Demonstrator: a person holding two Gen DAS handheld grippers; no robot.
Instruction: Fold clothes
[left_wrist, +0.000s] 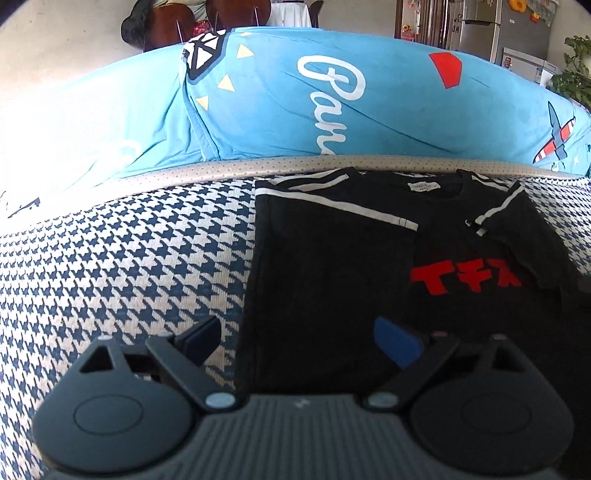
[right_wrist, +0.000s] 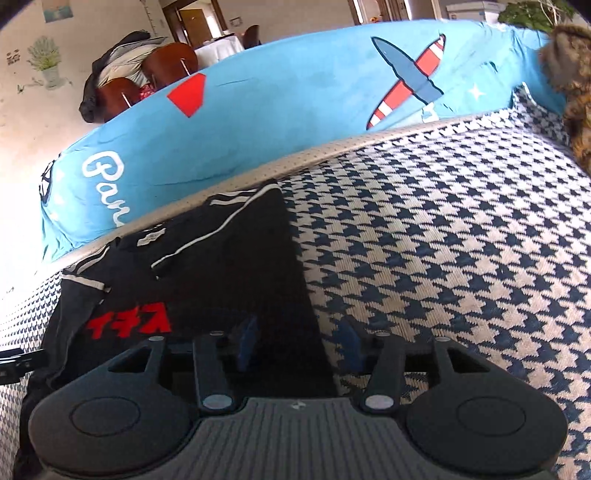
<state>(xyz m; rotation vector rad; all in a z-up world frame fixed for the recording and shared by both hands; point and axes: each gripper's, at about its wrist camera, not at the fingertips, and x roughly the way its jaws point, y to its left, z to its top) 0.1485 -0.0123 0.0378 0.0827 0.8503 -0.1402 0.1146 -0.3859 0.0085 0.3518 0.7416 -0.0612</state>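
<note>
One black T-shirt (left_wrist: 332, 266), two grippers

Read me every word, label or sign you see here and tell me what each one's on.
"Pan", white script cut off by the cushion edge: blue cover.
Three red Japanese-style characters, roughly "イチス": black T-shirt.
Neck label: too small to read.
Fridge marks: blurred.
</note>
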